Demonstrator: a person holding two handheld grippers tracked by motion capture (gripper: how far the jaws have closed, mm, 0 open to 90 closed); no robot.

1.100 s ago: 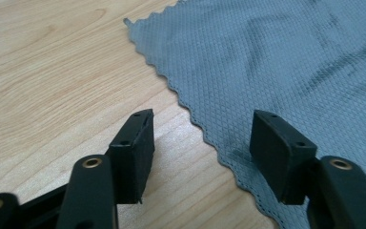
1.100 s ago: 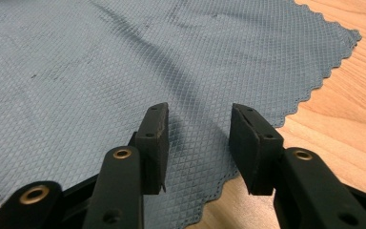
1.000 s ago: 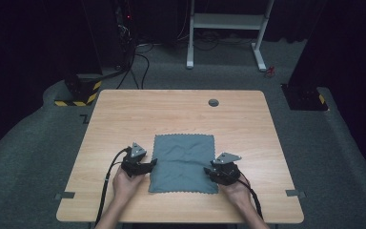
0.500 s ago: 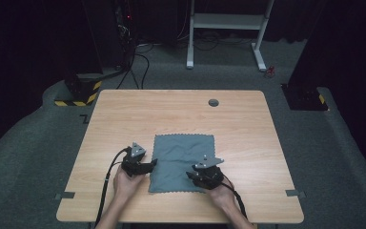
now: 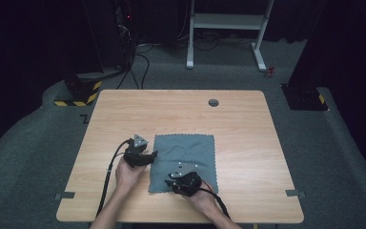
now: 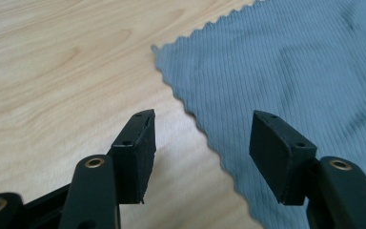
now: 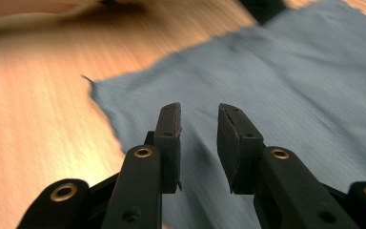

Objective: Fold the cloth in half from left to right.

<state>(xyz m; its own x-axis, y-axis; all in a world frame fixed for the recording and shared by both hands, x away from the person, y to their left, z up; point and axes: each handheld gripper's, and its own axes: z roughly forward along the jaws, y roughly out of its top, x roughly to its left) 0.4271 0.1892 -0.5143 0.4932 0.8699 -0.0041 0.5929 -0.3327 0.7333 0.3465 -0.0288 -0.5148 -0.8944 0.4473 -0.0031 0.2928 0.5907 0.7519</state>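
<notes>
Ref. landmark: the grey-blue cloth point(image 5: 185, 161). It lies flat on the wooden table point(image 5: 248, 143), in the near half, approx. centred left-to-right, w/ a zigzag-cut hem and light creases across its middle.

Your left gripper point(image 5: 147, 157) sits just beside the cloth's left edge, about mid-way along it, jaws aimed toward the cloth. In the left gripper view point(image 6: 200, 138) the jaws stand wide apart: one pad point(image 6: 140, 143) is over bare wood, the other point(image 6: 274, 152) over fabric, so the hem runs between them. Nothing is pinched; the pads don't press on the cloth. The jaws have just been closing a little, w/ the hem between them but not gripped.

Your right gripper point(image 5: 174, 179) is over the cloth's near-left part, close to the near edge. In the right gripper view point(image 7: 198, 140) the jaws show a narrow gap and point along the fabric toward its near-left corner point(image 7: 88, 81). The jaws have just been closing; no fold is caught between the pads, and the cloth lies flat below them. That view is motion-blurred, so whether the pad tips touch the fabric: can't tell.

A small dark round grommet point(image 5: 213, 102) sits in the table well beyond the cloth's far edge.
</notes>
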